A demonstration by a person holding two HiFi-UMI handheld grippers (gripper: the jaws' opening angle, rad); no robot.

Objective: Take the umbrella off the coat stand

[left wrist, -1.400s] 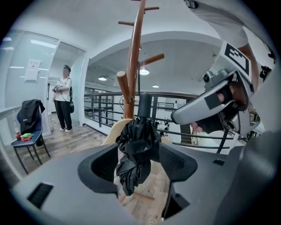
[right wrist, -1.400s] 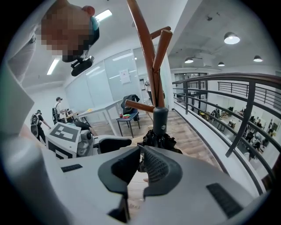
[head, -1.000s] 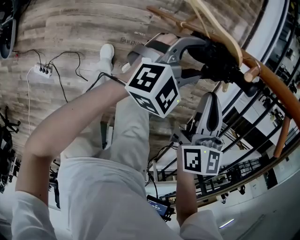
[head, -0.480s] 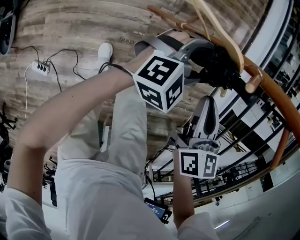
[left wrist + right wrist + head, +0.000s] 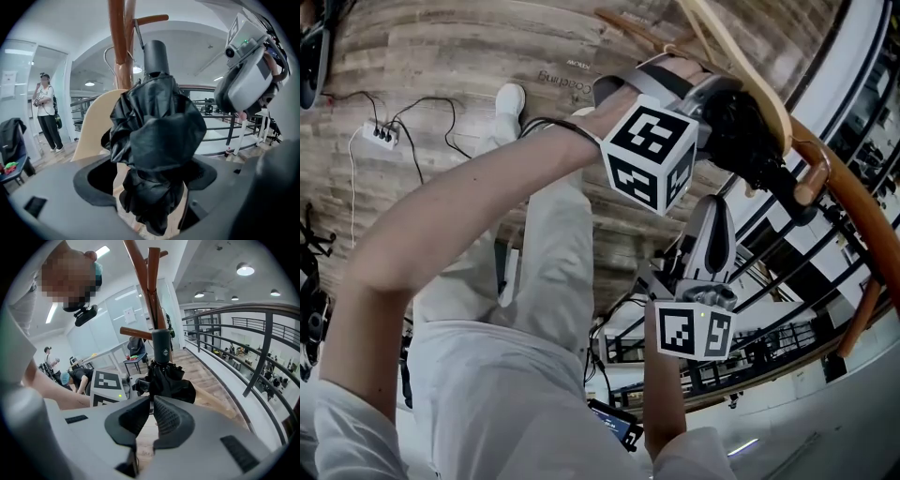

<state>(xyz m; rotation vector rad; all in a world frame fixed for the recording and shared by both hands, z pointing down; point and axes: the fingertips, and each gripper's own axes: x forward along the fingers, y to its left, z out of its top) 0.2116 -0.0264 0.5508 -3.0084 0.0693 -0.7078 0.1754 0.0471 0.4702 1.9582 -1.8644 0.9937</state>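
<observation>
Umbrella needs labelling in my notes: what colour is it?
The umbrella is black, clearest in the left gripper view.

Plank floor (image 5: 441,47) seen below; power strip (image 5: 382,136) lying on it, cables (image 5: 441,120) plugged in. Dark railing (image 5: 267,343) along a balcony edge. Bystander (image 5: 47,112) standing by a glass wall. Jacket (image 5: 10,133) draped over a chair (image 5: 14,164). Ceiling lights (image 5: 245,269) lit.

The left gripper (image 5: 711,94) was at the folded black umbrella (image 5: 752,141) against the wooden coat stand (image 5: 855,202), its jaws just opening with the umbrella between them. The right gripper (image 5: 718,208) pointed at it from close by. A power strip (image 5: 380,137) lay on the plank floor (image 5: 441,47).
</observation>
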